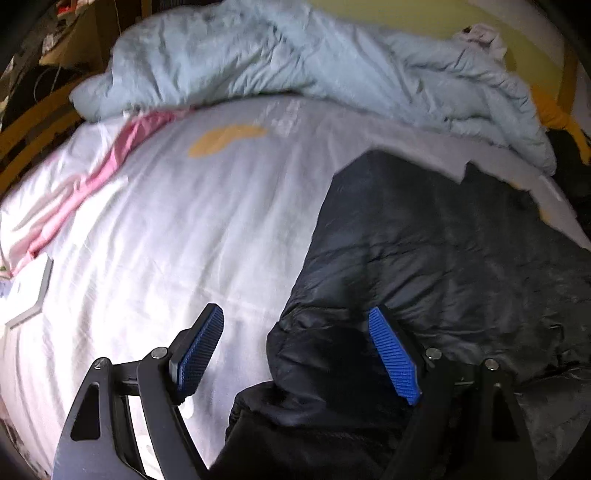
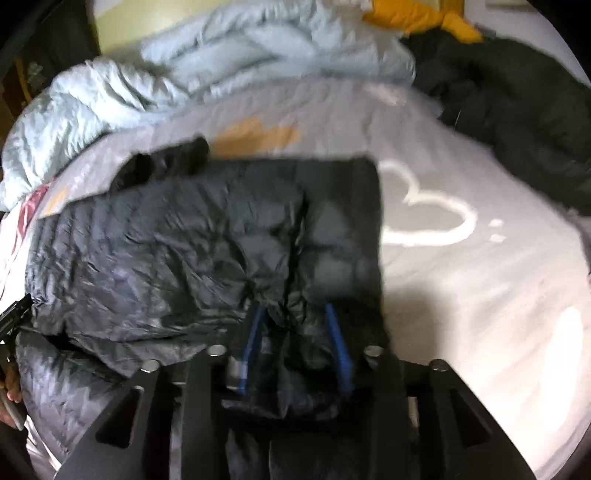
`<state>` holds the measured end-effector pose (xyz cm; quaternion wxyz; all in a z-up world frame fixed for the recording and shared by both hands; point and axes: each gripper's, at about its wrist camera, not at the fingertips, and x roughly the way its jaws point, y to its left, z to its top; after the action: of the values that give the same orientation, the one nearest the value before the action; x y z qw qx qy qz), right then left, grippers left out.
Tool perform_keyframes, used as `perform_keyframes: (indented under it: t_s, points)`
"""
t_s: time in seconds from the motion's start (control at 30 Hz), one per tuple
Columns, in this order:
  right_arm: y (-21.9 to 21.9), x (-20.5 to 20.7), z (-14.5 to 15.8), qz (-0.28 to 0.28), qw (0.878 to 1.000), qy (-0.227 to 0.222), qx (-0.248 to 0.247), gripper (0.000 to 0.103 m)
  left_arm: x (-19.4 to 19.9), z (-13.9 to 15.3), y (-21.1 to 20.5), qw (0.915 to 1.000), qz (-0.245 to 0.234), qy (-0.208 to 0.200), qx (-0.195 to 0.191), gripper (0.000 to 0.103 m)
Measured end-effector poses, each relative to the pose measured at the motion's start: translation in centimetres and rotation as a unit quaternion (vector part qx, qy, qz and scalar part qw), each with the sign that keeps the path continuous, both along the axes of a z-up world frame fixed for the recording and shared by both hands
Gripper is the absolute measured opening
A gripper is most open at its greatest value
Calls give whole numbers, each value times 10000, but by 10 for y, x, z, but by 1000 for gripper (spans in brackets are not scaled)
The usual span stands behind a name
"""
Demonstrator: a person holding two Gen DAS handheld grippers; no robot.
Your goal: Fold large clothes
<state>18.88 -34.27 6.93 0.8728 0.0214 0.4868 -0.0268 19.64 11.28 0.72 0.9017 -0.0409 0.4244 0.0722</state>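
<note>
A dark puffy down jacket [image 1: 424, 258] lies spread on the bed, seen in the right wrist view as a roughly folded dark rectangle [image 2: 184, 251]. My left gripper [image 1: 295, 310] stands wide open over the jacket's left edge; its left blue pad hangs over bare sheet, its right pad over the dark fabric, neither pressing. My right gripper [image 2: 293, 310] points down at the jacket's near edge. A puffed fold of jacket sits between its blue pads, which stand apart and look loose on it. Blur hides the finer contact.
The bed sheet [image 1: 166, 229] is white and grey with a heart outline [image 2: 424, 214] and orange patches. A crumpled pale blue duvet [image 1: 258, 59] lies at the far side. Another dark garment [image 2: 517, 118] and a yellow cloth [image 2: 417, 14] sit at far right. Pink cloth [image 1: 92, 184] lies left.
</note>
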Motion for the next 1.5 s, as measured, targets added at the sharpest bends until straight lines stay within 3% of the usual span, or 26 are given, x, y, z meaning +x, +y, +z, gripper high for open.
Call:
perform_keyframes:
  t_s: [0.03, 0.13, 0.27, 0.33, 0.47, 0.5, 0.6, 0.83, 0.93, 1.07, 1.17, 1.27, 1.5]
  points:
    - [0, -7, 10, 18, 9998, -197, -1, 66, -5, 7, -2, 9999, -27, -130, 54, 83]
    - [2, -30, 39, 26, 9964, -843, 108, 84, -25, 33, -11, 9973, -152, -660, 277, 91]
    - [10, -51, 63, 170, 9892, -1413, 336, 87, -60, 65, -22, 9872, -549, -1454, 349, 103]
    - [16, -59, 71, 256, 9854, -1647, 339, 88, -76, 76, -29, 9802, -702, -1806, 406, 103]
    - [28, -77, 82, 271, 9763, -2145, 34, 96, -99, 96, -32, 9728, -771, -2181, 96, 103]
    - [31, -84, 84, 143, 9731, -2294, -161, 103, -105, 101, -32, 9705, -790, -2278, 25, 103]
    - [35, -102, 88, 87, 9673, -2520, -259, 103, -121, 111, -35, 9648, -854, -2486, -24, 103]
    - [39, -143, 90, 166, 9658, -2586, 118, 103, -158, 121, -51, 9499, -1098, -2925, -81, 103]
    - [47, -158, 89, 280, 9630, -2680, -79, 103, -173, 124, -62, 9427, -1275, -3084, 7, 103]
    - [58, -173, 87, 437, 9588, -2773, -432, 103, -189, 119, -68, 9340, -1317, -3312, -244, 103]
    - [66, -180, 81, 397, 9587, -2747, -624, 103, -192, 112, -78, 9376, -1241, -3246, -73, 103]
    - [78, -184, 74, 718, 9616, -2533, -772, 103, -194, 105, -86, 9411, -1286, -3127, 11, 103]
    - [97, -202, 61, 1018, 9562, -2512, -1103, 103, -202, 80, -107, 9487, -1450, -2803, 189, 103]
